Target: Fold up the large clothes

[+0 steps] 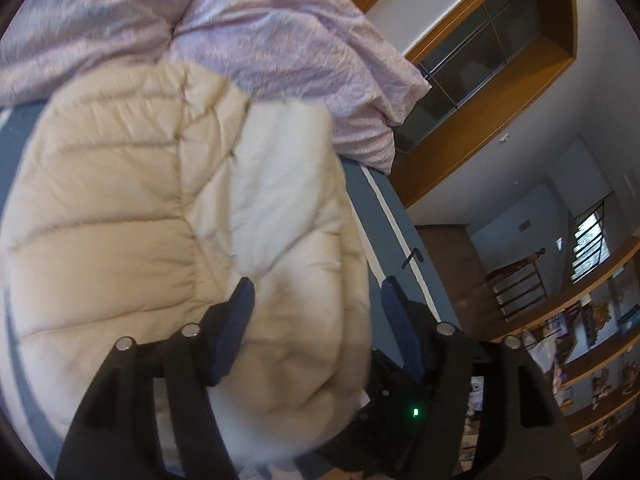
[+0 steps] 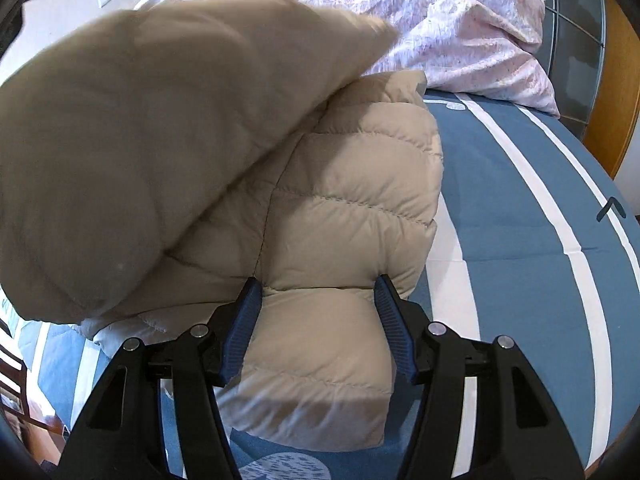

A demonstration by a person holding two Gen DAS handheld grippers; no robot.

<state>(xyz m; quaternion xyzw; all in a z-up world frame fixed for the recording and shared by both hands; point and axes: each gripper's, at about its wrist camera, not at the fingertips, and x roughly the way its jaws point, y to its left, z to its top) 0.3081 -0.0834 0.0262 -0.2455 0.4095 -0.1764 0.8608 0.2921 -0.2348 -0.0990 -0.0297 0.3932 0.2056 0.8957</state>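
Beige puffer jacket (image 2: 352,184) lies on the bed (image 2: 520,184), bunched into thick quilted layers on the blue, white-striped sheet, with a crumpled lilac duvet (image 2: 440,20) heaped behind it near the headboard side. One large flap of the jacket hangs raised and blurred across the left of the right wrist view, above the rest, which suggests a section being carried over the body of the garment to make a fold.

In the right wrist view the right tongs (image 2: 318,300) straddle a padded roll at the jacket's near edge. Both blue pads sit against the sides of that roll and the fabric bulges between them, so they look closed on the jacket at a wide spacing, probably pinning this edge while the flap comes over.

In the left wrist view the left tongs (image 1: 316,300) stand apart over the jacket's rounded near side. The left pad overlaps the beige fabric, the right pad sits over the blue sheet just past the garment's edge, and neither presses on anything: they are open, with nothing gripped. That picture is smeared, so finer contact is hard to judge. Beyond the bed stand wooden shelves (image 1: 600,340) and a dark glass-fronted cabinet (image 1: 480,60).
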